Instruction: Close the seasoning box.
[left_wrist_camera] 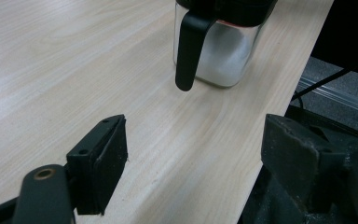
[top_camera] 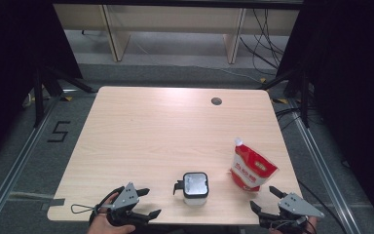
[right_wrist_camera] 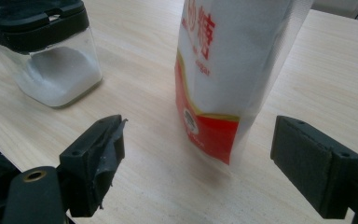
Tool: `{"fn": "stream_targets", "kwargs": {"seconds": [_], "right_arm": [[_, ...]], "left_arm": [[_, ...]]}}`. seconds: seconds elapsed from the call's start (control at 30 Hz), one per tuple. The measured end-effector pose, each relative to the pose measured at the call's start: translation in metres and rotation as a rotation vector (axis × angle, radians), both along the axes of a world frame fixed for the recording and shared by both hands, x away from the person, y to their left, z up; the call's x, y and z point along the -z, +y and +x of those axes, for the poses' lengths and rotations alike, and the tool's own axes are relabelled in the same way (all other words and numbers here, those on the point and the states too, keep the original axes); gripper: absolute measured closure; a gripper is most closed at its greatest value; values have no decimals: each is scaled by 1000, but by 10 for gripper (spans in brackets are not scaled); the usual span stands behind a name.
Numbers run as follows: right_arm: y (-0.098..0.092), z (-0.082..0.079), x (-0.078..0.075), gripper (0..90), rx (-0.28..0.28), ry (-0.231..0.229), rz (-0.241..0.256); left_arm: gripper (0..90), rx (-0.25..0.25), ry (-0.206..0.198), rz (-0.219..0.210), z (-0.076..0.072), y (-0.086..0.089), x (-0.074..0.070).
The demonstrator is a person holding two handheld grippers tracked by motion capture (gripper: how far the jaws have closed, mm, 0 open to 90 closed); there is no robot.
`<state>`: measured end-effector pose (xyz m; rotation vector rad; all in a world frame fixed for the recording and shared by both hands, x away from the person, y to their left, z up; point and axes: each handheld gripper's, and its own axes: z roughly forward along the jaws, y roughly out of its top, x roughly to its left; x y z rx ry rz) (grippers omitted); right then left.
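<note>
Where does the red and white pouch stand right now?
In the high view the pouch stands upright at the table's near right, right of the clear jar and just ahead of the open right tool.

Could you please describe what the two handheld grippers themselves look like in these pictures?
Both the left gripper and the right gripper are black, with two blocky jaws lined by flat dark pads. Each carries a grey three-cornered plate on top, brass-coloured pivot pins and a thin cable.
</note>
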<state>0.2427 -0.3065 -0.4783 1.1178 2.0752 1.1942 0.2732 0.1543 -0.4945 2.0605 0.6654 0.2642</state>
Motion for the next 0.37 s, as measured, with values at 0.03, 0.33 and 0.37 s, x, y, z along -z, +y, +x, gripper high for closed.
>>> {"fn": "stream_targets", "kwargs": {"seconds": [0.03, 0.33, 0.37], "right_arm": [[0, 1, 0, 182, -6, -3, -6], [1, 0, 1, 182, -12, -2, -29], [2, 0, 2, 181, -9, -3, -24]], "left_arm": [[224, -1, 1, 7, 0, 1, 0], [217, 3, -2, -12, 1, -2, 2], [217, 12, -12, 15, 3, 0, 2]]}}
